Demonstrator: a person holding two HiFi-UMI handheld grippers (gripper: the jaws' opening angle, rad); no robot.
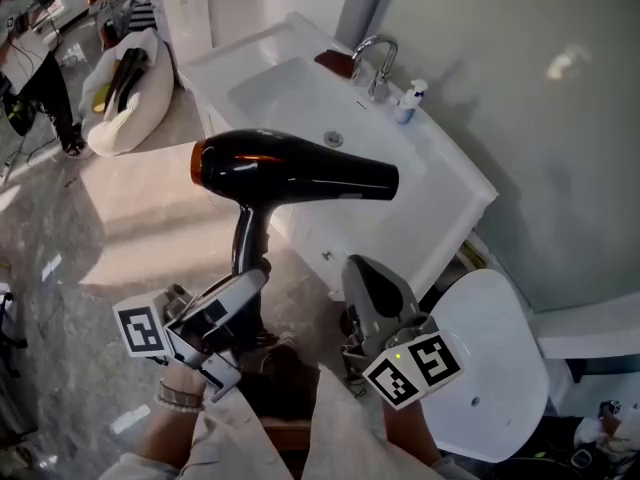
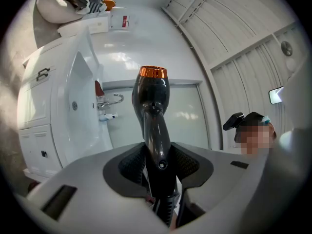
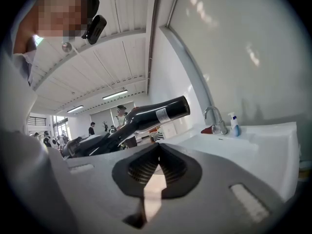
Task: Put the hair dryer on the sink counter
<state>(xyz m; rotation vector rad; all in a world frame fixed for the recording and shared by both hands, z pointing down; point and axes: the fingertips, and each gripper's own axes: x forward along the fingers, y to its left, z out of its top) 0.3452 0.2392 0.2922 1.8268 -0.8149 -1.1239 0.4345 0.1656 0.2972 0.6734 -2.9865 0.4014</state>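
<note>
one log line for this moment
left gripper: shut on hair dryer handle | right gripper: shut, empty | hair dryer: airborne, not on sink counter

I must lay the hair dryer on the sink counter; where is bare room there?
Bare: the sink counter strip between the basin and the right-hand corner, below the small bottle. Crowded: the back edge, where faucet, red object and bottle stand close.

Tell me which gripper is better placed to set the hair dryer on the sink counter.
Left. The left gripper holds the hair dryer by its handle, close to the sink counter's front edge. The right gripper is shut and empty, beside it.
</note>
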